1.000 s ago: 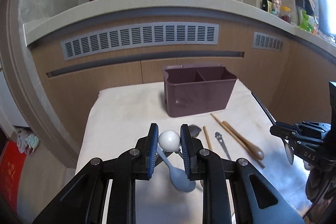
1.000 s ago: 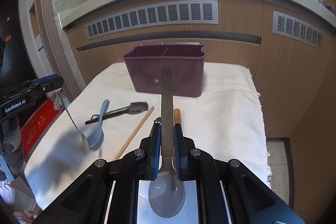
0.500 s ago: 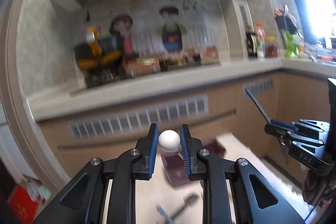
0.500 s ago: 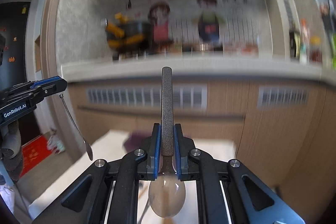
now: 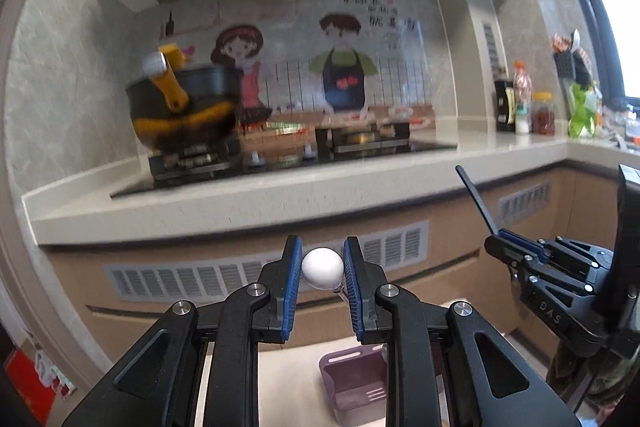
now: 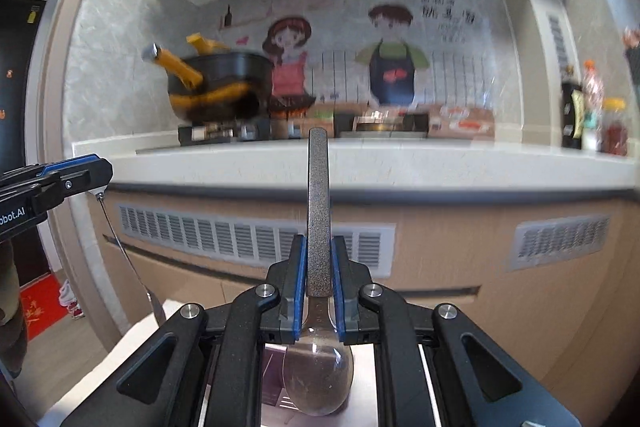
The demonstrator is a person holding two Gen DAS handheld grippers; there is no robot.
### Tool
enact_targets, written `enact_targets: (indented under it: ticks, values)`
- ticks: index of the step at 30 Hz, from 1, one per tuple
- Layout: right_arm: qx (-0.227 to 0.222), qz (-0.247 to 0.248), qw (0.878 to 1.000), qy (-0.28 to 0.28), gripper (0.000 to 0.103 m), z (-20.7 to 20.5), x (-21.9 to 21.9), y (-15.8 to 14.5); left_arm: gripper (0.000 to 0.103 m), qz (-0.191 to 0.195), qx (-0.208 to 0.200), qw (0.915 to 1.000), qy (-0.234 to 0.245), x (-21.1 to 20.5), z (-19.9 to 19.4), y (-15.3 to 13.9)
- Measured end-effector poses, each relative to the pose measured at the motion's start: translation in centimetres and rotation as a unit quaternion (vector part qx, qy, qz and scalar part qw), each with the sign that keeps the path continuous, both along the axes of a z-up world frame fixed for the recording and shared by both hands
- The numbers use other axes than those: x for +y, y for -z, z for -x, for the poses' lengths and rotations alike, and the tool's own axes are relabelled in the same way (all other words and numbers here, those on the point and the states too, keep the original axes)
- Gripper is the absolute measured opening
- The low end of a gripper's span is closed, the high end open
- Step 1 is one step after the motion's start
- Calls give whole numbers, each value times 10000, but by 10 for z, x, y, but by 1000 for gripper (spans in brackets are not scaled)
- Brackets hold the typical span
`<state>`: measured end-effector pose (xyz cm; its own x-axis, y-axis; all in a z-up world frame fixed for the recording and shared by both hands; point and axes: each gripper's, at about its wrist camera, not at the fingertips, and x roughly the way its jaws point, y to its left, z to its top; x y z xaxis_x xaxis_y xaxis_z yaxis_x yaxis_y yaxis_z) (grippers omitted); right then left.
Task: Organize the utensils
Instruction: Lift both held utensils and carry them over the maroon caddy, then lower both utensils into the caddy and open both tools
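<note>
2 utensils are in the air at once, so we would bring each down over the purple organizer (image 5: 356,383) slowly, bowl end lowest, and let go only once the tip is inside a compartment, 1 at a time so the handles do not cross. The organizer sits at the bottom centre of the left wrist view, on the pale cloth-covered bench (image 6: 140,339), below both tools. The left hand-held gripper (image 5: 322,269) has its jaws narrowly apart and clamped on the white ball end of a thin metal spoon (image 5: 322,267), whose stem hangs down to the lower left in the right wrist view. The right hand-held gripper (image 6: 319,279) is nearly closed, pinching the dark-handled spoon (image 6: 318,211) at its neck, handle pointing up at frame centre, clear bowl below the pads. Which compartment suits each, we cannot tell.
</note>
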<state>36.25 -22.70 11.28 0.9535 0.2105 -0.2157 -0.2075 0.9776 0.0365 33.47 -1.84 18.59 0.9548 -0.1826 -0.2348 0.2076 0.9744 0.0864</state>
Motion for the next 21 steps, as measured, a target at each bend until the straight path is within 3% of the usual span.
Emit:
enact_targets:
  ticks: [11, 17, 21]
  values:
    - [729, 38, 9973, -48, 11, -68, 13, 80, 22, -26, 921, 9956, 151, -9, -75, 93]
    - [978, -15, 9952, -46, 12, -77, 13, 114, 23, -31, 1388, 9901, 226, -18, -95, 129]
    - [1057, -15, 9944, -39, 18, -68, 7, 118, 27, 46, 1652, 9857, 313, -21, -99, 143]
